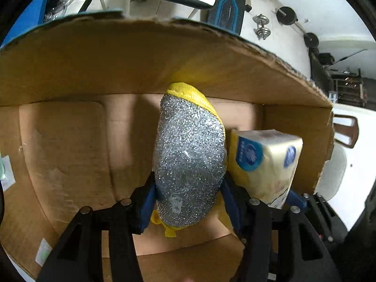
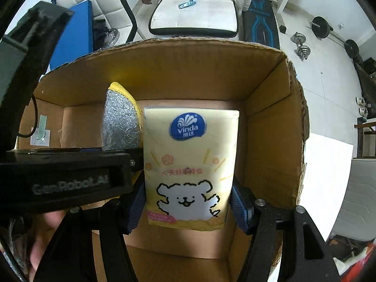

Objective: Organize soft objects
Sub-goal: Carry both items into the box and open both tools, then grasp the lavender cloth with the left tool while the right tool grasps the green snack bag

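Left gripper (image 1: pixel 188 202) clamped on the silver-and-yellow scrubbing pad (image 1: pixel 189 162), right gripper (image 2: pixel 188 202) clamped on the tissue pack (image 2: pixel 190 164). Both held inside the cardboard box (image 2: pixel 270 129), side by side, close together. Risk judged: bumping each other on release, then tipping against the wall.

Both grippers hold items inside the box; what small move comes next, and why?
Probably lower and release: the left gripper clamps the sponge and the right gripper the tissue pack, both already between the cardboard box walls.
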Motion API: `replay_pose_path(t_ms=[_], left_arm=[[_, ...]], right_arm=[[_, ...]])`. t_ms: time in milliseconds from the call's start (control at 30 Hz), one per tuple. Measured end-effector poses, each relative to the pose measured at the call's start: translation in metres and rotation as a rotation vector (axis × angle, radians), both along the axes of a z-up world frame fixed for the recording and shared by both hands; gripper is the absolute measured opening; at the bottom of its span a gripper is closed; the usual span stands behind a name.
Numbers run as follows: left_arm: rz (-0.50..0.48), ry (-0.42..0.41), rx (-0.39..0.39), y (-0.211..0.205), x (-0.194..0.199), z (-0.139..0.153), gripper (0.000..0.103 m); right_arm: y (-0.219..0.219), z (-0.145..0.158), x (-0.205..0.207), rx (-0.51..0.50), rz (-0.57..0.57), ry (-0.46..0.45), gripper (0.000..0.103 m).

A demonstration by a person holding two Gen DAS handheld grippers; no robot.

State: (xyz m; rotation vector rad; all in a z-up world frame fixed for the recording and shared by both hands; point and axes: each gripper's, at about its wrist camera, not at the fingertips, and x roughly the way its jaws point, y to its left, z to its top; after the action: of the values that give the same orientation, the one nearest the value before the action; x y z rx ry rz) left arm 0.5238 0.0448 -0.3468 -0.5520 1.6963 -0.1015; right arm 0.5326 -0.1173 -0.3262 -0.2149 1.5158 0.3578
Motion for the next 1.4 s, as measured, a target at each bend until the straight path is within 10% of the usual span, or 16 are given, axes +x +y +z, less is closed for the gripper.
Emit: replay_pose_path(t_ms=[100,233,433,533,1167,1400], left_arm=[[-0.011,0.0,0.023,-0.004,-0.002,0.005,0.059],[0.001,-0.032,0.054,-0.001,-0.01,0.022,0.094],[-0.001,-0.106,0.136,0.004,-0.043,0.062,0.102],[0.003,-0.184,0.194,0.007,-0.062,0.087,0.102],[-0.001,-0.359,0.425,0.015,-0.171,0.187,0.102],[0.02,-0.24,0.527,0.051,-0.293,0.126,0.102]], right_arm=[[0.001,-0.001,0.002,-0.008,0.003,0.004,0.07],[-0.006,0.003,0.004,-0.013,0.002,-0.006,0.074],[-0.017,0.017,-0.002,-0.009,-0.002,-0.021,0.089],[-0.02,0.025,-0.012,0.0,-0.001,-0.02,0.102],[-0.031,0.111,-0.121,0.116,0.039,-0.138,0.103],[-0.003,0.054,-0.228,0.051,0.357,0.004,0.103]])
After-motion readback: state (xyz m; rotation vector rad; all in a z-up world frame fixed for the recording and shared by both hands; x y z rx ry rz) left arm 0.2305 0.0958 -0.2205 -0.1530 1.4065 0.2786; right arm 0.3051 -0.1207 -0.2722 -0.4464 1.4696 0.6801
